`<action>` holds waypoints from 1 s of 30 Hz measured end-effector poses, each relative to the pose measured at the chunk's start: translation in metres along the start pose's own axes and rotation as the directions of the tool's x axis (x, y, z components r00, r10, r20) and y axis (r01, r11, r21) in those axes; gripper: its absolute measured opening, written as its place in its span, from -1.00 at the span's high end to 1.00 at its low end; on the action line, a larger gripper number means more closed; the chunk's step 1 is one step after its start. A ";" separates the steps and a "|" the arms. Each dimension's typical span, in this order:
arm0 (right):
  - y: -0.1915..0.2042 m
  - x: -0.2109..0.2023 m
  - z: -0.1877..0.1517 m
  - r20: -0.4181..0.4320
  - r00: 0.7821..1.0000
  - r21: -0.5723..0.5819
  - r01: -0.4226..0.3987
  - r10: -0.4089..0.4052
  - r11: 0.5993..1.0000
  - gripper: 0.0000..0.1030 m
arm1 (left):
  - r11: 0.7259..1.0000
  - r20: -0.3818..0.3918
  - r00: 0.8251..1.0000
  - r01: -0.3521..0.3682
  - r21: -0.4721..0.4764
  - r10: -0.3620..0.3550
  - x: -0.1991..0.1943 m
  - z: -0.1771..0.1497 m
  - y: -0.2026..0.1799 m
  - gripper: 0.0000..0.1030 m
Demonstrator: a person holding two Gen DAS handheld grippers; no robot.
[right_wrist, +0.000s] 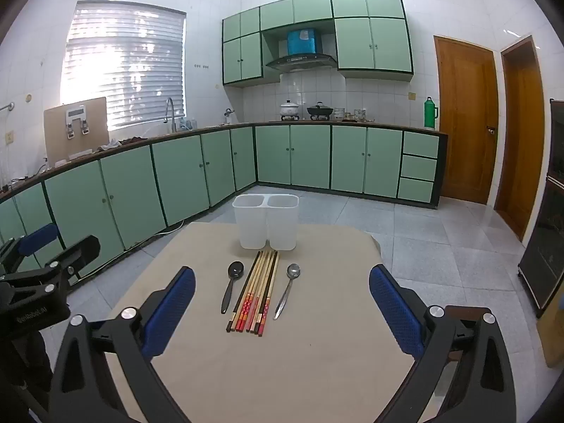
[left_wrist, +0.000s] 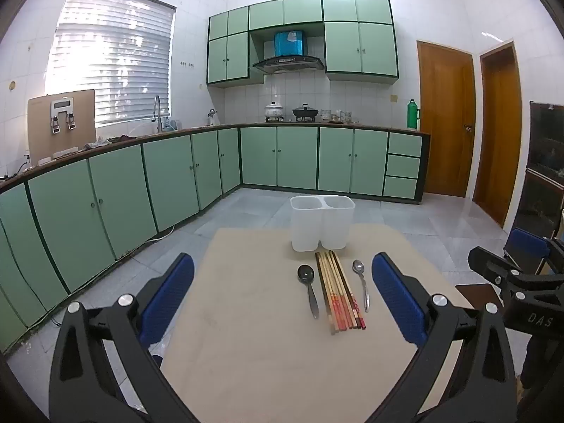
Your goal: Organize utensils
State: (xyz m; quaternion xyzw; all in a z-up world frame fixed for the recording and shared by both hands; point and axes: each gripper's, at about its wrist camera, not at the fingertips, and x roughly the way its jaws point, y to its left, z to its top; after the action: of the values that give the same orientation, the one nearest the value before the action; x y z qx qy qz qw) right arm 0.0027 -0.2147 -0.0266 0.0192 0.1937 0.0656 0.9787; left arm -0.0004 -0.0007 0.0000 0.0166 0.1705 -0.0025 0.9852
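Observation:
A white two-compartment holder point(left_wrist: 321, 224) point(right_wrist: 265, 226) stands upright at the far edge of a beige table point(left_wrist: 246, 335) point(right_wrist: 317, 352). In front of it lie a black spoon point(left_wrist: 307, 287) point(right_wrist: 231, 285), a bundle of several chopsticks point(left_wrist: 337, 292) point(right_wrist: 257, 292) and a silver spoon point(left_wrist: 362, 282) point(right_wrist: 287, 290), side by side. My left gripper point(left_wrist: 282, 292) is open and empty, held above the table short of the utensils. My right gripper point(right_wrist: 282, 299) is open and empty, likewise short of them. Each gripper shows at the edge of the other's view.
Green cabinets point(left_wrist: 176, 176) and a counter run along the left and back walls. Two wooden doors point(left_wrist: 447, 120) are at the right. A dark cabinet point(right_wrist: 550, 211) stands at the far right. Grey tiled floor point(left_wrist: 405, 218) surrounds the table.

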 end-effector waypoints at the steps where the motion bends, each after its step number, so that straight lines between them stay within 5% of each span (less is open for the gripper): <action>1: 0.000 0.000 0.000 0.002 1.000 0.000 0.000 0.000 1.000 -0.88 | 1.000 0.001 1.000 0.000 0.000 0.000 0.000 0.000 0.000 -0.90; 30: -0.002 -0.002 0.003 0.009 1.000 0.006 -0.002 0.002 1.000 -0.88 | 1.000 0.003 1.000 -0.005 -0.009 0.006 -0.002 0.005 0.000 -0.90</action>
State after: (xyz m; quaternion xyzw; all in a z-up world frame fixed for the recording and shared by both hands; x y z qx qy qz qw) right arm 0.0021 -0.2173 -0.0235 0.0228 0.1893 0.0660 0.9794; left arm -0.0006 -0.0012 0.0057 0.0125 0.1690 0.0009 0.9855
